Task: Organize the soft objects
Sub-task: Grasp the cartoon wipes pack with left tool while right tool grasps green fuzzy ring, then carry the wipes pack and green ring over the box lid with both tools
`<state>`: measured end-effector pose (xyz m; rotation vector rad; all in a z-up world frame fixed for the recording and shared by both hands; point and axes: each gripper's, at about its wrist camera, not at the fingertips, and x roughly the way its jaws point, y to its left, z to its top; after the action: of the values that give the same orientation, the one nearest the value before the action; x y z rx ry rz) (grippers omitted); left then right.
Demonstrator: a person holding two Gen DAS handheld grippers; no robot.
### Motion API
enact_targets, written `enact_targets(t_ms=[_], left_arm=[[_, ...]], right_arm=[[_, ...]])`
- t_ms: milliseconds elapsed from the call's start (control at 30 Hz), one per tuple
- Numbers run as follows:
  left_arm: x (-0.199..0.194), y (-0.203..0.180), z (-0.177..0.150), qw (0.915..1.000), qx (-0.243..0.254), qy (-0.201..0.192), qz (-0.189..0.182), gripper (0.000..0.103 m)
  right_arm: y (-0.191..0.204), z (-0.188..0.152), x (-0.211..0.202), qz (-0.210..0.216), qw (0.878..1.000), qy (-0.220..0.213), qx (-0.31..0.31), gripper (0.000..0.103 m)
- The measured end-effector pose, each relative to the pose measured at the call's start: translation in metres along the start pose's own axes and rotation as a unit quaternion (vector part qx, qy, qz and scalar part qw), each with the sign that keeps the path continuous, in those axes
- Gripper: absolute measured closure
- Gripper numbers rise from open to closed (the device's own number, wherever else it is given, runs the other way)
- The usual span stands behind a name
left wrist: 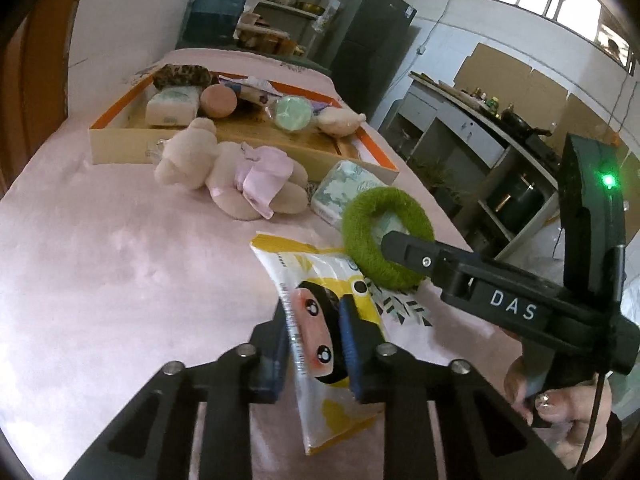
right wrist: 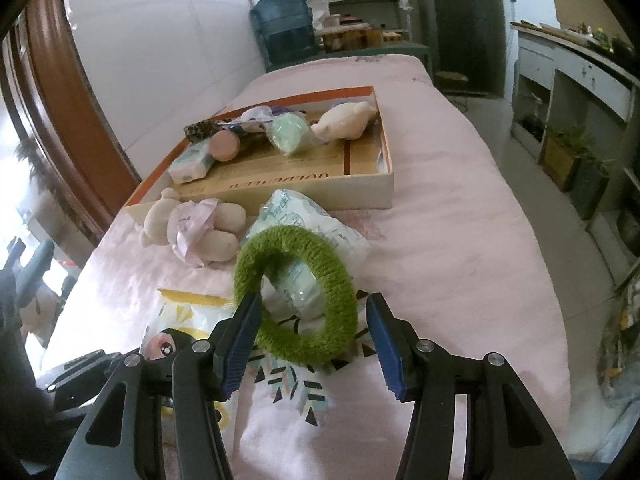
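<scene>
Roughly half done, by my read. Shallow cardboard box (right wrist: 360,190) on the pink bed (right wrist: 460,240) already holds a tissue pack, a pink round cushion, a green round pad, a leopard-print piece and a cream plush (right wrist: 346,120), all crowded toward its far side.

Still outside the box, largest first: teddy bear (left wrist: 228,176) in a pink dress, lying just beside the box's near wall; a wrapped tissue pack (right wrist: 308,220) next to it; the yellow cartoon pouch (left wrist: 320,332); the green knitted ring (right wrist: 298,292), leaning on the tissue pack.

Left hand-held gripper (left wrist: 316,344): pads closed against the pouch from both sides, pouch lifted on edge. Right hand-held gripper (right wrist: 316,340): spread wide, straddling the lower part of the ring, one pad touching its left side, the other apart from it; no hold yet.

Hard to read: items at the box's back overlap, so the count is uncertain. Pouch's lower end is cut off behind the left fingers. Printing on both tissue packs is illegible.
</scene>
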<state>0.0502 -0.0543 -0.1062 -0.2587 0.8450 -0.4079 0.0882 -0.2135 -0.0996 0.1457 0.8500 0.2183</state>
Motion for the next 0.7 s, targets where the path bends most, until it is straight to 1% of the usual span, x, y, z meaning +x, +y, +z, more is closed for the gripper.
enact_targets(t_ms=[33, 67, 133, 233, 700], left_arm=[[0.0, 0.001, 0.001, 1.0, -0.003, -0.001, -0.003, 0.084], [-0.001, 0.001, 0.001, 1.0, -0.004, -0.002, -0.005, 0.085], [-0.002, 0.0, 0.002, 1.0, -0.002, -0.005, -0.005, 0.086], [-0.005, -0.002, 0.002, 0.9999, 0.004, -0.012, -0.006, 0.087], [-0.028, -0.005, 0.011, 0.9984, 0.026, -0.05, 0.003, 0.091]], right_arm=[[0.0, 0.0, 0.0, 0.0, 1.0, 0.001, 0.001, 0.068], [0.0, 0.0, 0.0, 0.0, 1.0, 0.001, 0.001, 0.079], [0.001, -0.001, 0.0, -0.005, 1.0, 0.005, 0.0, 0.087], [0.001, -0.003, -0.003, -0.009, 1.0, 0.002, -0.004, 0.089], [0.016, 0.004, -0.028, -0.005, 0.999, -0.031, -0.028, 0.091]])
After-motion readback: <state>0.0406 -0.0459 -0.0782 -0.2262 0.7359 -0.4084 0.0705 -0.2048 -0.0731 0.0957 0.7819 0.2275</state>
